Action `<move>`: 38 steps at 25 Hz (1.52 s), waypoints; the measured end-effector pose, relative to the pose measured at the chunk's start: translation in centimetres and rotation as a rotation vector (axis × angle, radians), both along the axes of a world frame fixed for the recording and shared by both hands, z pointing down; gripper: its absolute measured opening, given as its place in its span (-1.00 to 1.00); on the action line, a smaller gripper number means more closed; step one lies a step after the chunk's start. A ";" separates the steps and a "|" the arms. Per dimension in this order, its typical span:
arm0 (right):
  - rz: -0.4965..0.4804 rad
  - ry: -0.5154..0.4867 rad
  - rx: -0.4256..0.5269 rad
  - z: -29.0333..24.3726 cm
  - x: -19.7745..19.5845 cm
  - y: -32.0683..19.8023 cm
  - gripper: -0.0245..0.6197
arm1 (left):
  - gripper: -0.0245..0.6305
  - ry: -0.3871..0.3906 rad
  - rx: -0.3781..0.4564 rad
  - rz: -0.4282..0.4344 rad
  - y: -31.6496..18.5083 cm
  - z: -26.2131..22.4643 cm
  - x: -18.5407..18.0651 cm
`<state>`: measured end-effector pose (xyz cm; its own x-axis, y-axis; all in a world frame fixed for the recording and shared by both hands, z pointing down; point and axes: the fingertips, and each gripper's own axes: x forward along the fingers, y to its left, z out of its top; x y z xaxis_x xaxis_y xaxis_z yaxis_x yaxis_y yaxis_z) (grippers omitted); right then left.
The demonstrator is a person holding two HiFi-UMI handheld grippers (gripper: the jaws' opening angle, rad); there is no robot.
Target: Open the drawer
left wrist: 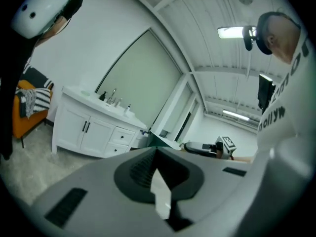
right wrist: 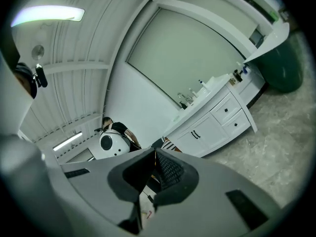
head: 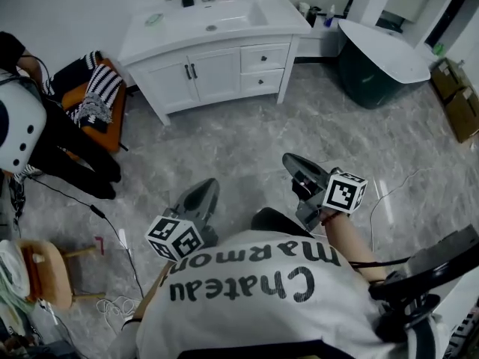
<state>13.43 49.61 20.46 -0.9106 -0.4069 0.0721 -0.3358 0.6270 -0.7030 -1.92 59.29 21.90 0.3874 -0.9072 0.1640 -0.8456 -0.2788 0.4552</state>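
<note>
A white vanity with a sink stands at the far wall. Its two small drawers, upper and lower, sit right of two cabinet doors and both are closed. My left gripper and right gripper are held in front of my chest, well short of the vanity, and point towards it. Both are shut with nothing between the jaws. The left gripper view shows the shut jaw tips and the vanity far off to the left. In the right gripper view the drawers lie beyond the shut tips.
An orange chair with a striped cloth stands left of the vanity, next to a person in black. A dark green bathtub and cardboard boxes are at the right. A wooden stool and a cable lie near left.
</note>
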 end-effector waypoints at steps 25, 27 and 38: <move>-0.120 0.089 -0.048 2.4 -4.3 -24.8 -0.89 | -0.90 -0.061 -0.015 -0.070 -21.6 0.6 -1.9; -0.127 0.073 -0.056 2.5 -4.0 -26.8 -0.89 | -0.90 -0.058 -0.027 -0.080 -23.7 0.8 -1.7; -0.140 0.081 -0.086 4.6 -1.7 -35.3 -0.89 | -0.90 -0.013 -0.070 -0.128 -32.5 1.8 0.1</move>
<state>11.71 14.31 25.05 -0.9477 -0.2660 0.1766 -0.3073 0.6100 -0.7304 -1.80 26.79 23.66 0.2663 -0.9354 0.2326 -0.8784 -0.1362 0.4580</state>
